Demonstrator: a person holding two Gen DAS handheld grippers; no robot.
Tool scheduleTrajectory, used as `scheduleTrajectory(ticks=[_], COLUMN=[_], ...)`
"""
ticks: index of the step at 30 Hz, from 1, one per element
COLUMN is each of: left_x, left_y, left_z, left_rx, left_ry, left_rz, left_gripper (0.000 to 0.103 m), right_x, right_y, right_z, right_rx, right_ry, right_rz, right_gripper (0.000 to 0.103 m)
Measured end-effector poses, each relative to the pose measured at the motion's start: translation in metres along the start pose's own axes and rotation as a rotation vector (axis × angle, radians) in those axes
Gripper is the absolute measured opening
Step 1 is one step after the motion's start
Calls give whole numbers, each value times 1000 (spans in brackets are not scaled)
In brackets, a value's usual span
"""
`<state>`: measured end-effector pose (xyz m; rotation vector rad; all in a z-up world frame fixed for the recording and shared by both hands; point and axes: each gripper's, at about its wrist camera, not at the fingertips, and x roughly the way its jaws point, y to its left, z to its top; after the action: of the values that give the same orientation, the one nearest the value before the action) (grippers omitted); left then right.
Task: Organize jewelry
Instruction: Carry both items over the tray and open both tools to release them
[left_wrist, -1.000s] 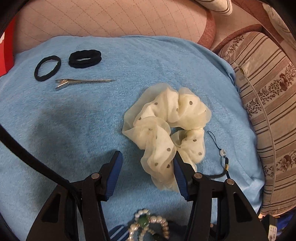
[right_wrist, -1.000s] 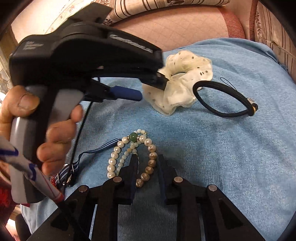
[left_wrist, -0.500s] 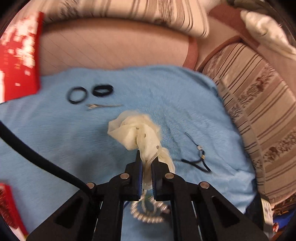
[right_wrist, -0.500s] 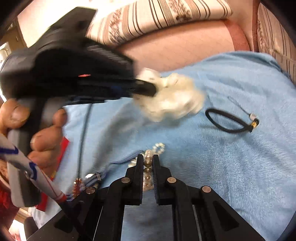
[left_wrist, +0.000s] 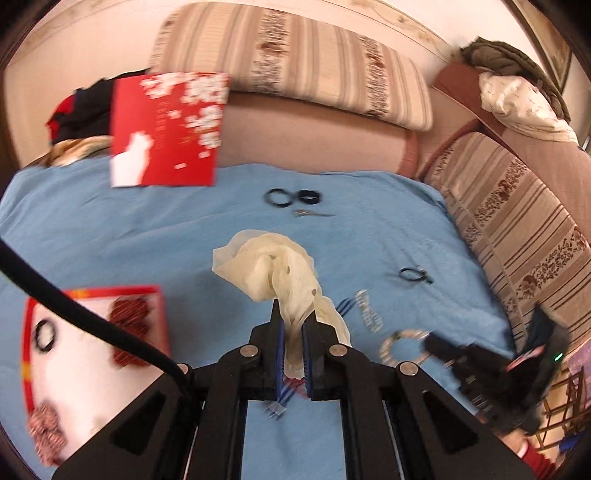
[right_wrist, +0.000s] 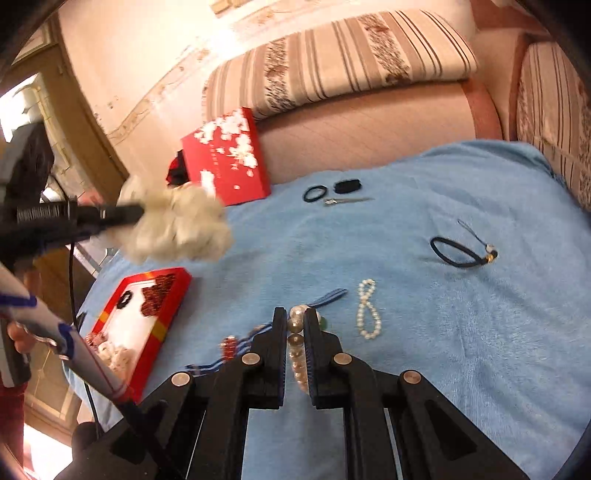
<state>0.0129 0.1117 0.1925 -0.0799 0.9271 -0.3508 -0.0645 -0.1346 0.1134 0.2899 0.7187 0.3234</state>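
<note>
Left wrist: scrunchie (left_wrist: 280, 273) btwn left gripper (left_wrist: 294, 328) jaws.

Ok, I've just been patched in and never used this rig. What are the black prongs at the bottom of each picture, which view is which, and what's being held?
No robot here: a person holds a two-finger claw in each hand, each with a camera looking along its fingers. The prongs are those fingers. In the left view, the left claw is shut on a cream scrunchie, lifted off the blue towel. In the right view, the right claw is shut on a pearl bracelet. On the towel lie a smaller pearl strand, a black hair tie, two more black ties, a metal clip and an open red box.
</note>
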Motion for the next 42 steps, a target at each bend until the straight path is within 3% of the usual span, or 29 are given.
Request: scheduleTrajectory(ticks=[11, 21, 29, 33, 42], left_x=[-43, -14, 18, 31, 51], left_y=[120, 228, 277, 286, 300], left_z=[-52, -81, -74, -65, -56], left_rx=[-136, -312, -367, -352, -344], left_ry=[-10, 47, 82, 93, 102], left_rz=[132, 209, 255, 300, 332], left_gripper=[7, 8, 7, 7, 8], right_x=[2, 64, 123, 152, 195], right_y=[102, 214, 290, 301, 269], right_z=[9, 0, -7, -11, -26], right_rx=[-165, -331, -378, -341, -269], right_ry=[34, 146, 226, 256, 333], right_rz=[39, 113, 192, 205, 133], right_gripper=[10, 10, 10, 10, 10])
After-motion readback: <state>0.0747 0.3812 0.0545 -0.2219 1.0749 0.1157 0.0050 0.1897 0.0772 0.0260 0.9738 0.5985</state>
